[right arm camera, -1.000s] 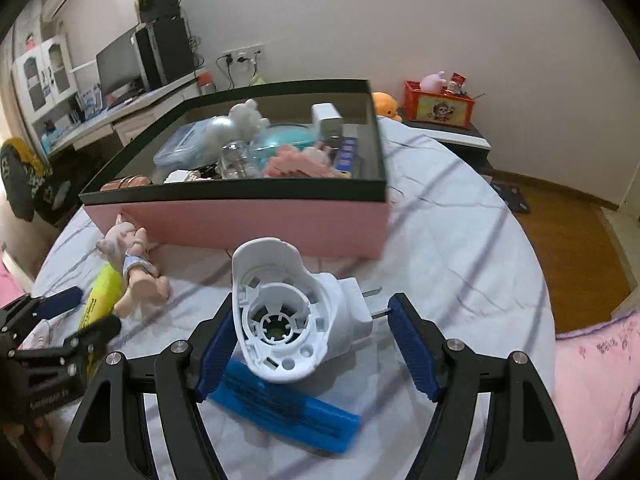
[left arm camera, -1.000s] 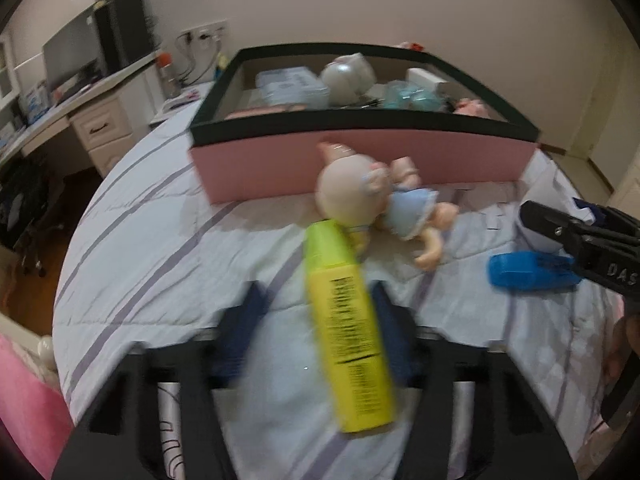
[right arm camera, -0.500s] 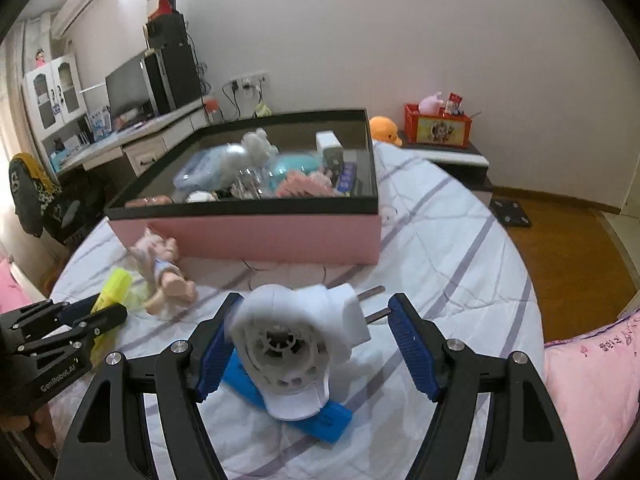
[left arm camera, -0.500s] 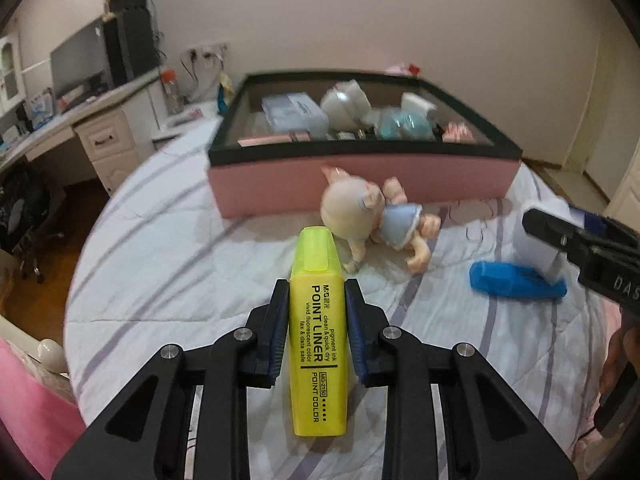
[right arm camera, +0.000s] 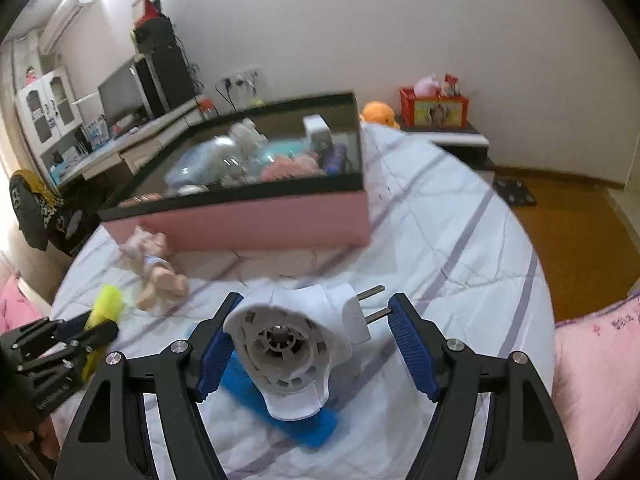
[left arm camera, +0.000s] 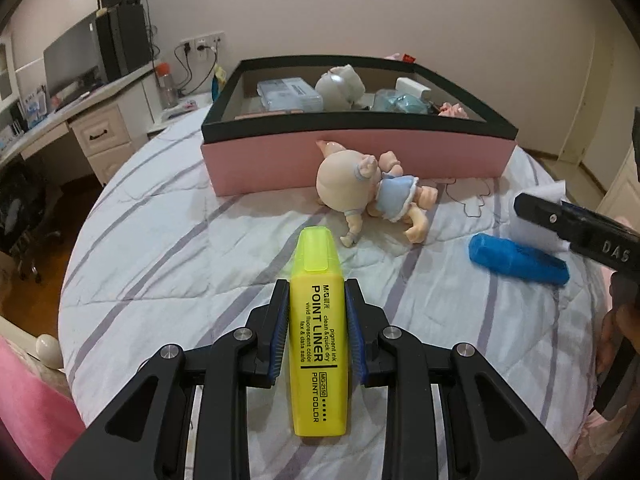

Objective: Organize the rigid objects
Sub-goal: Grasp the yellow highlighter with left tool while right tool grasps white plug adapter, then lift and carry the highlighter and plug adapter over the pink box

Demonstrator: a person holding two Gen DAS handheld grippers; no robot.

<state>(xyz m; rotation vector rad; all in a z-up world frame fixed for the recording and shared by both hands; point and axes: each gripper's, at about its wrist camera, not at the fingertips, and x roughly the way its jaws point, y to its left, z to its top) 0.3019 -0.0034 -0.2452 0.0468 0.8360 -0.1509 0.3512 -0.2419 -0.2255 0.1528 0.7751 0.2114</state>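
Note:
A yellow highlighter (left arm camera: 318, 332) sits lengthwise between the blue pads of my left gripper (left arm camera: 316, 284), which is shut on it just above the striped bedsheet. My right gripper (right arm camera: 316, 300) holds a white plug adapter (right arm camera: 288, 344): its left pad presses the round body and the prongs rest against the right pad. Under the adapter lies a flat blue object (right arm camera: 316, 428), also seen on the sheet in the left wrist view (left arm camera: 520, 264). A small doll (left arm camera: 360, 192) lies in front of the pink box (left arm camera: 360, 160), which holds several items.
The bed is round, and its edge drops to a wooden floor on the right. To the left stands a desk with a monitor (left arm camera: 80, 92). A pink pillow (right arm camera: 592, 380) lies at the right edge. Behind the box, a low stand carries a red crate (right arm camera: 434, 106).
My left gripper's jaws closed on the highlighter, which now lies straight between them. The right gripper rolled and swung with the adapter, which tipped up off the blue object.

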